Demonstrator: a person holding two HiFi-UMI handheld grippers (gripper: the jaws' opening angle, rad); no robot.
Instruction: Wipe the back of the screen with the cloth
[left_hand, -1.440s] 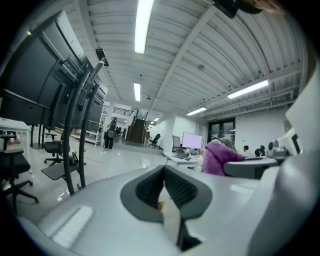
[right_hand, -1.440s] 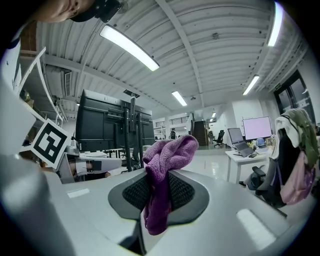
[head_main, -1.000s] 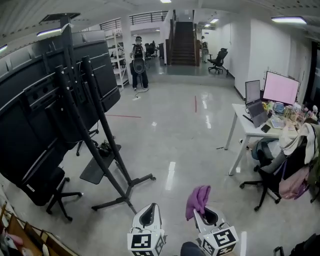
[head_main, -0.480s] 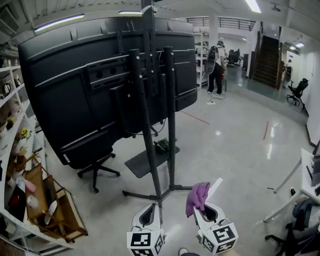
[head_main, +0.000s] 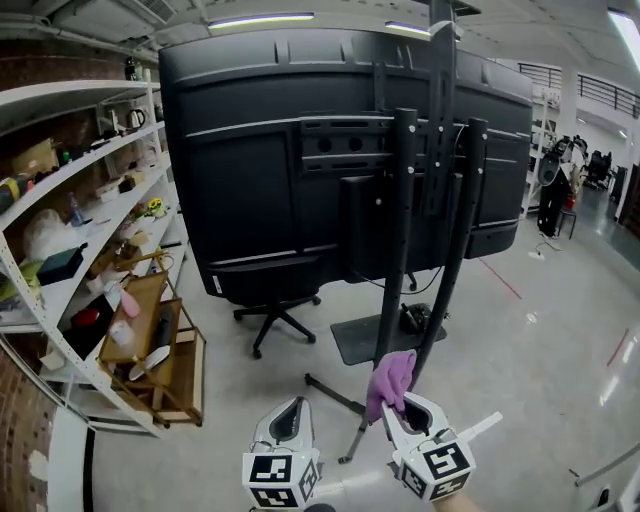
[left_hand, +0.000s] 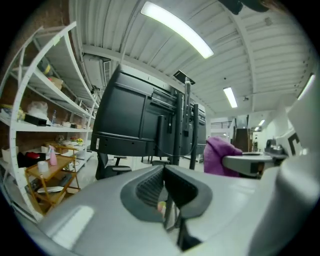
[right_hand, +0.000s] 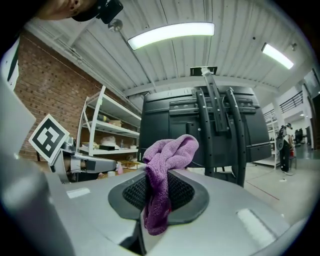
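Black plastic fills the view: the back of the screen (head_main: 280, 160) stands upright on its stand (head_main: 398, 250), well ahead of me and untouched. My left gripper (head_main: 291, 418) rides low, fingers pressed together on nothing. My right gripper (head_main: 404, 410) pinches the purple cloth (head_main: 390, 378), whose bunched top pokes up past the fingers. To wipe well, I judge I must close in, lead with that loose top, and stroke lightly across the flat panels, steering round the stand so the cloth does not snag.
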